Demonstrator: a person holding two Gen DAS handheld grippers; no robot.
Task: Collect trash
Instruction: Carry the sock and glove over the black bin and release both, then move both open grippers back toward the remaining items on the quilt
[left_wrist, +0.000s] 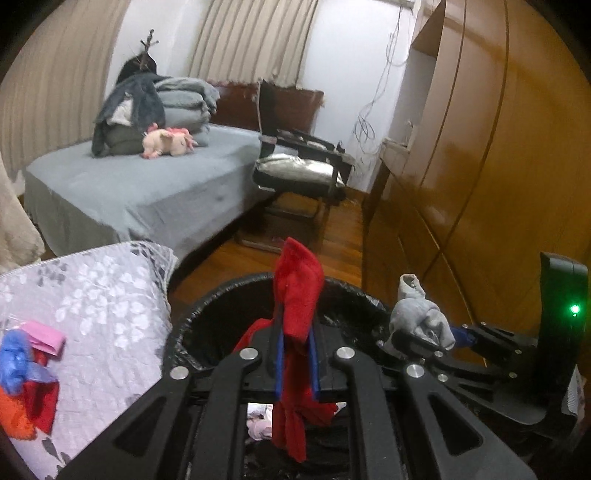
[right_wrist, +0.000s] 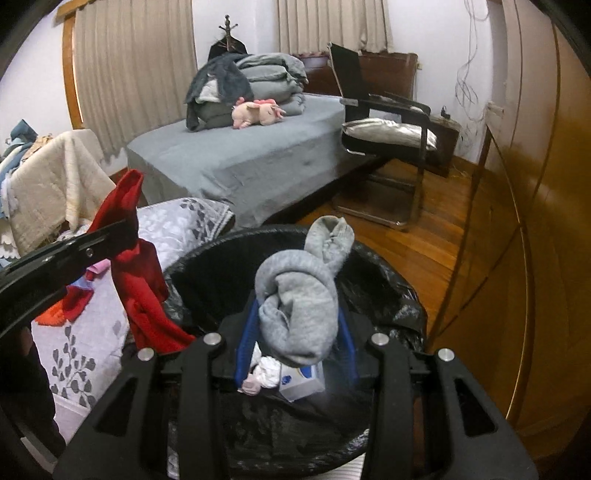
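A round bin with a black bag liner (left_wrist: 221, 295) sits right below both grippers. My left gripper (left_wrist: 295, 343) is shut on a red sock (left_wrist: 299, 280), which sticks up above the blue pads and hangs down below them over the bin's opening. In the right wrist view, my right gripper (right_wrist: 297, 332) is shut on a balled grey sock (right_wrist: 299, 295) above the bin (right_wrist: 388, 280). The red sock (right_wrist: 136, 280) and left gripper (right_wrist: 122, 232) show at its left. Crumpled white paper (right_wrist: 266, 369) and a small white-and-blue box (right_wrist: 303, 384) lie inside the bin.
A floral quilted surface (left_wrist: 103, 302) left of the bin carries pink, blue and red-orange scraps (left_wrist: 26, 365). Beyond are a grey bed (left_wrist: 147, 184) and a black chair (left_wrist: 295, 166). A wooden wardrobe (left_wrist: 498, 184) runs along the right, close to the bin.
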